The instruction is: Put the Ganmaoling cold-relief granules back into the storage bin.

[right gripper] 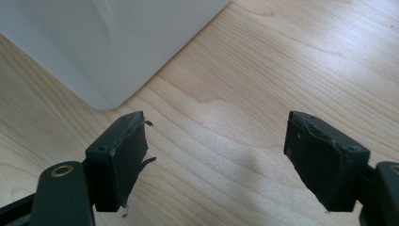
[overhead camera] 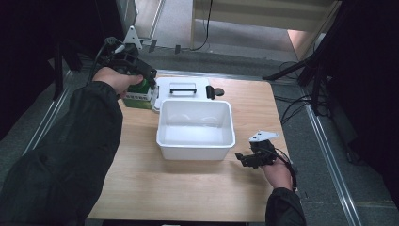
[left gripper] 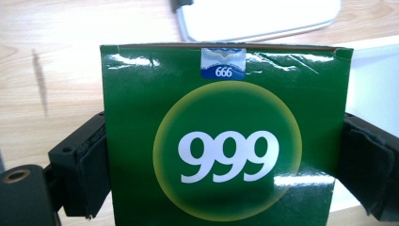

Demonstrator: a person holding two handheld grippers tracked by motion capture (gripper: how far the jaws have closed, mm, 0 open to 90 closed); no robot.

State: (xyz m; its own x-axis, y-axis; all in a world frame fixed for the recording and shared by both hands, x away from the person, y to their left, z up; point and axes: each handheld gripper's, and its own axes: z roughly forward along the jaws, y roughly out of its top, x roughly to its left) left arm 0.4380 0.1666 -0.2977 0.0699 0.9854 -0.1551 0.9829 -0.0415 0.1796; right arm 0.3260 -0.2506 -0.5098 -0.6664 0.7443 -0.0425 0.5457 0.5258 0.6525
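A green box (left gripper: 226, 141) printed with "999" in a yellow ring is clamped between the two black jaws of my left gripper (left gripper: 226, 169). In the high view that gripper (overhead camera: 141, 82) holds the green box (overhead camera: 139, 96) above the table's far left, just beside the white bin (overhead camera: 164, 136). My right gripper (overhead camera: 241, 159) rests low near the bin's front right corner, its jaws open with bare wood between them. In the right gripper view the right gripper (right gripper: 216, 160) has the bin's corner (right gripper: 108, 52) just ahead to its left.
The bin's white lid (overhead camera: 183, 88) with a black handle lies flat behind the bin, a small dark round thing (overhead camera: 219, 91) beside it. The wooden table (overhead camera: 188, 188) ends at the right near my right hand. Dark stands and cables crowd both sides.
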